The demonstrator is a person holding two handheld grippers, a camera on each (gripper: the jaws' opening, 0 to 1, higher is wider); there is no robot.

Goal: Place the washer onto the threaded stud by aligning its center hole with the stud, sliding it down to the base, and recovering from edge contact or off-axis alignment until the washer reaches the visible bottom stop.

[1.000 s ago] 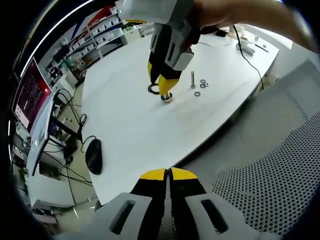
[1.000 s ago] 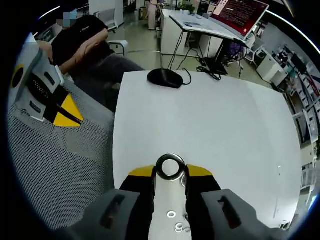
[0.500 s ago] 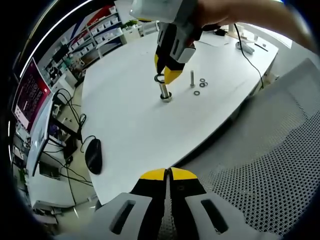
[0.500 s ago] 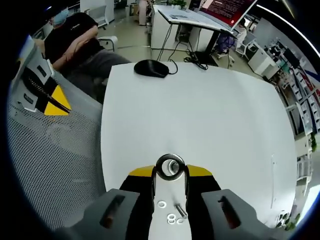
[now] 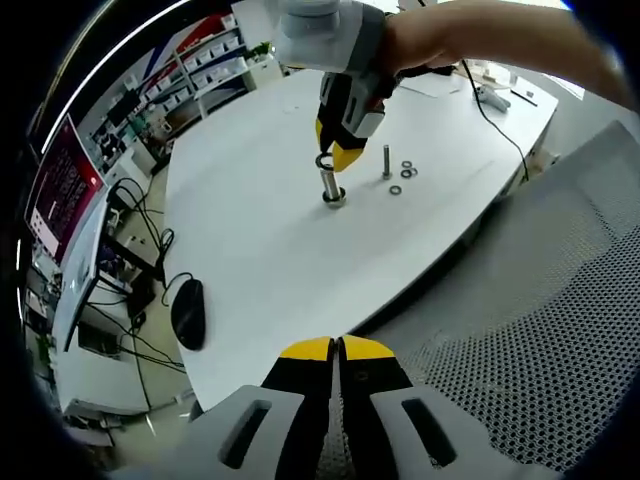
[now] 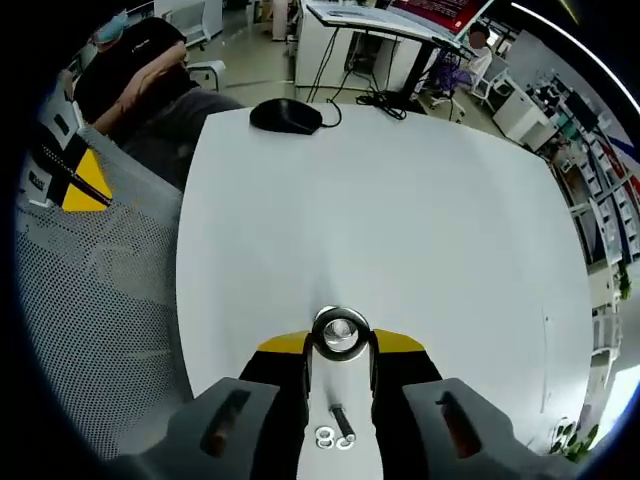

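Washer (image 5: 325, 160), clamped in the right gripper (image 5: 338, 158), now sits over the top of the threaded stud (image 5: 331, 186) in the left gripper view, having risen from table level; the left gripper (image 5: 335, 350) idles, jaws together. Right gripper view: washer (image 6: 340, 332) ring frames the stud tip, so alignment looks near.

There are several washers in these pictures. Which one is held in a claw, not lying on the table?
The washer pinched between the right claw tips, poised over the upright stud. The loose washers lie flat on the table beside a second standing bolt.
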